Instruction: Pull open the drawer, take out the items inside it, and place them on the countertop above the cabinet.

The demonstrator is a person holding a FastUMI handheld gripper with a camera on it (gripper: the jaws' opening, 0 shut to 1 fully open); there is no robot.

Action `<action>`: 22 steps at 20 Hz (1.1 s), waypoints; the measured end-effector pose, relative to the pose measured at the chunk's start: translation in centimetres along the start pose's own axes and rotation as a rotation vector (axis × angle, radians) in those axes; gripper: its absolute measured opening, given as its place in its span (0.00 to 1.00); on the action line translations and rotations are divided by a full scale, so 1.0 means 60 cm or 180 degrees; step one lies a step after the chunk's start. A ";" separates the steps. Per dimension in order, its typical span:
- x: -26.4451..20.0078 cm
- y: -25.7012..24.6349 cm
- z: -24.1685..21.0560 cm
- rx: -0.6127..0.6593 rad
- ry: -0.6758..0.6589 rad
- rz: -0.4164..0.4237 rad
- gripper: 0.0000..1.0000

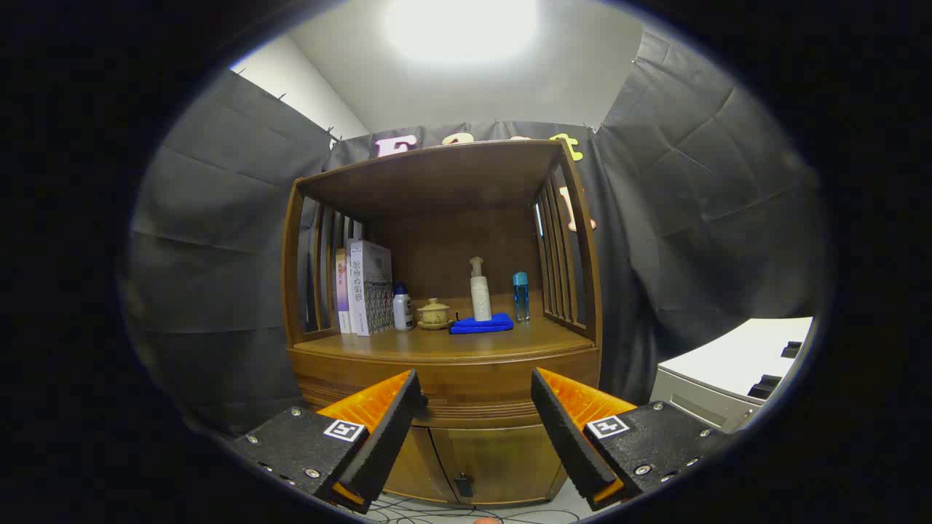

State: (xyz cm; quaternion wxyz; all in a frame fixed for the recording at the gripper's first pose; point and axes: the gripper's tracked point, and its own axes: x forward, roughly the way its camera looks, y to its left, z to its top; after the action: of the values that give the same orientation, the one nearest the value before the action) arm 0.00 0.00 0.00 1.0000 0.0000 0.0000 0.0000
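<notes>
We see our fingers (477,397) spread wide apart, holding nothing, pointing straight at the wooden cabinet (444,378). The closed drawer (466,389) sits just ahead, between the fingers. Beyond them, on the surface (408,343) above, stand books (364,287), a small teapot (433,313), bottles (480,289) and a blue cloth (482,324).

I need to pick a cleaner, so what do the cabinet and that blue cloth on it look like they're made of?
The cabinet looks like brown wood with a smooth, faintly glossy finish: grain and soft sheen show. The cloth looks like soft matte fabric, folded, maybe microfibre. The gripper is open, short of the cabinet, holding nothing.
</notes>
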 end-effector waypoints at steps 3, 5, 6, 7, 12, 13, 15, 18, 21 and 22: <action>-0.001 0.000 0.000 -0.0004 -0.0003 -0.0001 0.95; -0.001 0.000 -0.001 -0.0016 0.0003 0.0005 0.95; 0.000 0.000 -0.002 -0.0016 0.0015 0.0010 0.95; 0.000 0.000 -0.002 -0.0013 0.0019 0.0015 0.95; -0.001 0.000 -0.003 -0.0008 0.0026 0.0026 0.95; -0.001 0.000 -0.002 -0.0006 0.0029 0.0026 0.95; -0.002 0.000 -0.002 -0.0007 0.0033 0.0023 0.95; -0.002 -0.001 -0.001 -0.0004 0.0029 0.0024 0.95; 0.000 -0.001 -0.005 -0.0004 0.0037 0.0025 0.95; 0.001 0.000 -0.006 -0.0009 0.0056 0.0024 0.95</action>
State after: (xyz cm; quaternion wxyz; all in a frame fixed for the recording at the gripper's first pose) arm 0.07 0.01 -0.37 1.0000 -0.0013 0.0087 0.0038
